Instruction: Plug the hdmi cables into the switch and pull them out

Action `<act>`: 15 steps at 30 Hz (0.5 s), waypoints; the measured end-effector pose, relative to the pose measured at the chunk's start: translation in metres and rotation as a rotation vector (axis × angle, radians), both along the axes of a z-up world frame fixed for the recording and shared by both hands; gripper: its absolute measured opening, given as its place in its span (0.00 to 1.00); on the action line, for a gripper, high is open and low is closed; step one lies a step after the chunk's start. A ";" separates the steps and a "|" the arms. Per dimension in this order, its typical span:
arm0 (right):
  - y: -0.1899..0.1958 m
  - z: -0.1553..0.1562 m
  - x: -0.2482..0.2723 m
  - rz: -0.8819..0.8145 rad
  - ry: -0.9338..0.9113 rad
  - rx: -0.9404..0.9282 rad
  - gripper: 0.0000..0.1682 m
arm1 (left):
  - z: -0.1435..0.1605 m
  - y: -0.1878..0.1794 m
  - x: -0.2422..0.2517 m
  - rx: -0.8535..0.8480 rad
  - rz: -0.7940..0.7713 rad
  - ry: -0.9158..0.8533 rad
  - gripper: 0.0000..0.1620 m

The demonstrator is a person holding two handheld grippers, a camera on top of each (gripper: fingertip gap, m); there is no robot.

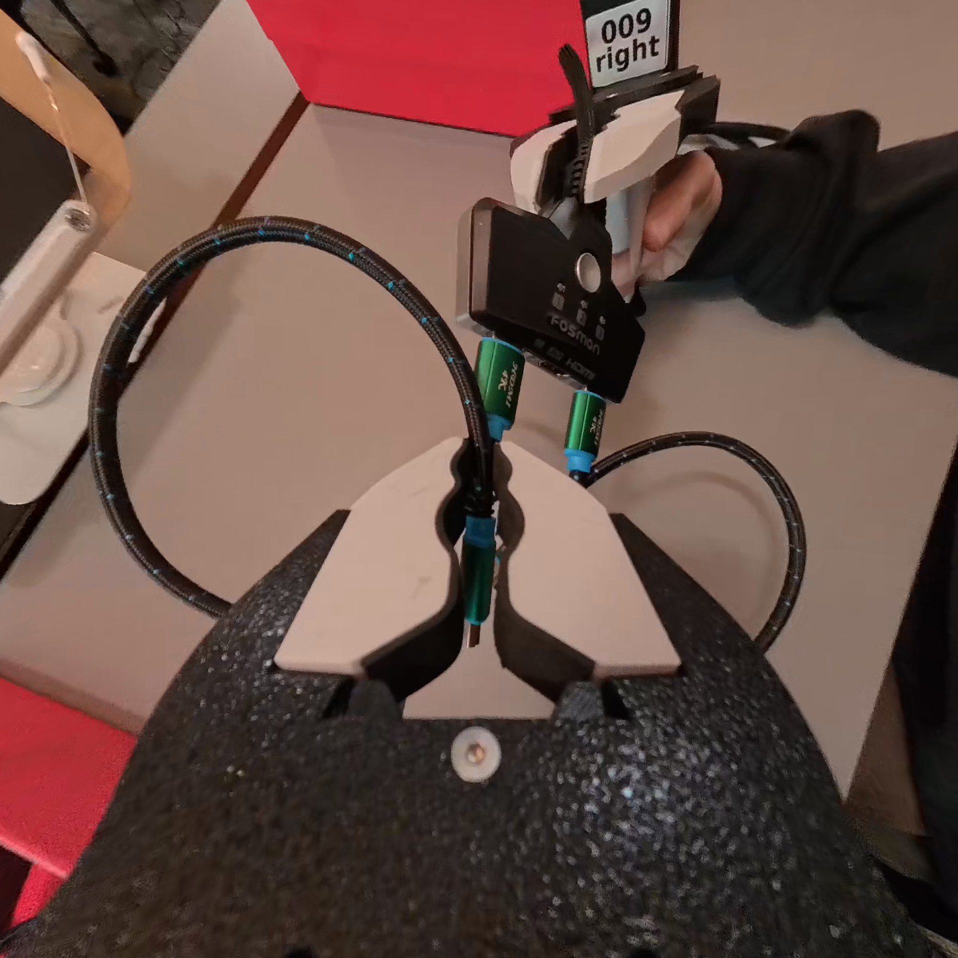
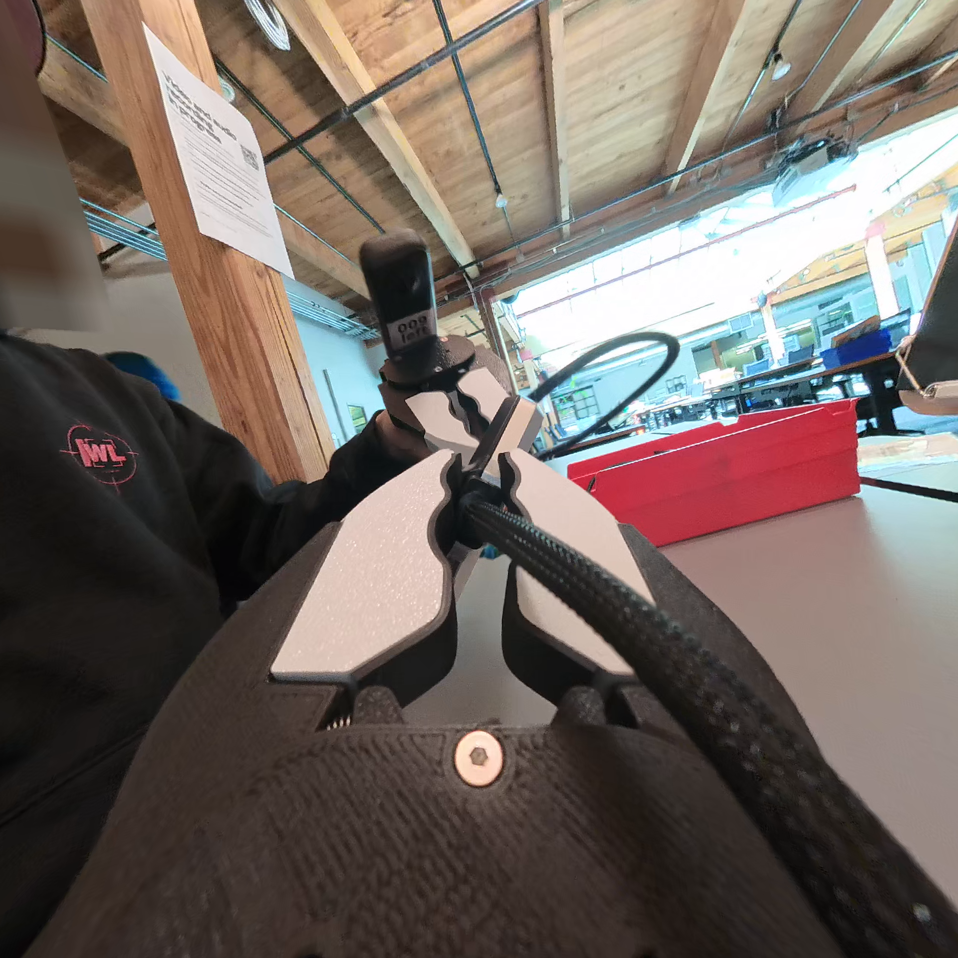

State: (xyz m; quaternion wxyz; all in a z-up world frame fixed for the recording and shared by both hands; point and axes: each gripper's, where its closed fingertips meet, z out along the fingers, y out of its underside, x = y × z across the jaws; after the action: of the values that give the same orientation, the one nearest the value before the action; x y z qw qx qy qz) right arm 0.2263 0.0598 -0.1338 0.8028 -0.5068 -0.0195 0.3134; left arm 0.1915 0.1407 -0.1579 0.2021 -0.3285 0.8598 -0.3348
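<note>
Grey table (image 1: 321,290) carries a red bin (image 2: 726,466) (contents hidden from both views), and above it the right tongs (image 1: 575,171) are clamped on the black switch (image 1: 549,306), holding it clear of the surface. Two green plugs (image 1: 500,383) sit in its outer ports with the middle one apparently free, so I'd judge this as mid-insertion. Left tongs (image 1: 479,523) are closed on the braided cable (image 1: 135,321) just behind its loose green connector (image 1: 478,586), which points back at the camera; next move needs that end flipped and lined up with the empty port.
</note>
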 end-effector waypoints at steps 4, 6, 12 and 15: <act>-0.001 0.010 0.010 -0.083 0.015 0.012 0.08 | 0.004 -0.001 0.007 -0.025 0.003 -0.077 0.05; -0.001 0.012 0.020 -0.143 0.052 0.008 0.08 | 0.007 0.006 0.012 -0.007 0.071 -0.144 0.10; -0.014 0.019 0.040 -0.235 0.103 0.054 0.08 | 0.001 0.005 -0.007 -0.199 0.230 -0.093 0.13; -0.016 0.026 0.030 -0.191 0.077 0.096 0.08 | -0.008 -0.015 -0.005 -0.409 0.175 0.007 0.23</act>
State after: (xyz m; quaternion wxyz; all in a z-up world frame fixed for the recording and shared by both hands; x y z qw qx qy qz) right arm 0.2558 0.0438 -0.1073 0.8526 -0.4549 0.0449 0.2534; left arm 0.1863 0.1257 -0.1658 0.1565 -0.4374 0.7428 -0.4822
